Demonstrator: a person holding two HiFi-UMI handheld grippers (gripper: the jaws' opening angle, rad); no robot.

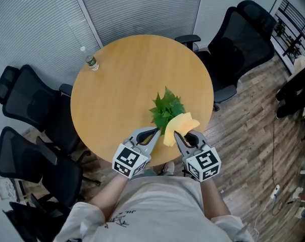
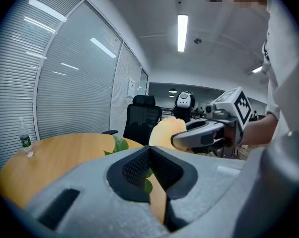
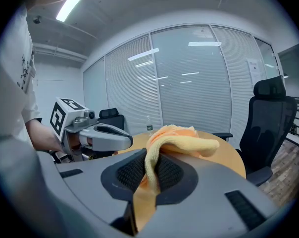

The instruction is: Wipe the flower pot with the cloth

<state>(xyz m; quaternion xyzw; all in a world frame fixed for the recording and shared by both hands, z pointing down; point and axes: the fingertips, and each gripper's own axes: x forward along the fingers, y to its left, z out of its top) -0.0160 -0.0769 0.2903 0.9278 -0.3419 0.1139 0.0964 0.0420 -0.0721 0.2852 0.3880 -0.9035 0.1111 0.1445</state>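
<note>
R gripper (image 3: 148, 158): my jaws pinch cloth (image 3: 184, 137), which lies against plant's (image 1: 166, 110) right side.
L gripper (image 2: 149, 151): my jaw tips meet, just near-left of plant.

The round tan wooden tabletop (image 1: 127, 74) is smooth with a soft sheen. The fuzzy yellow cloth (image 3: 181, 138) is soft fabric. The right gripper (image 3: 147, 157) is matt grey plastic with black gridded pads (image 3: 131, 171).
</note>
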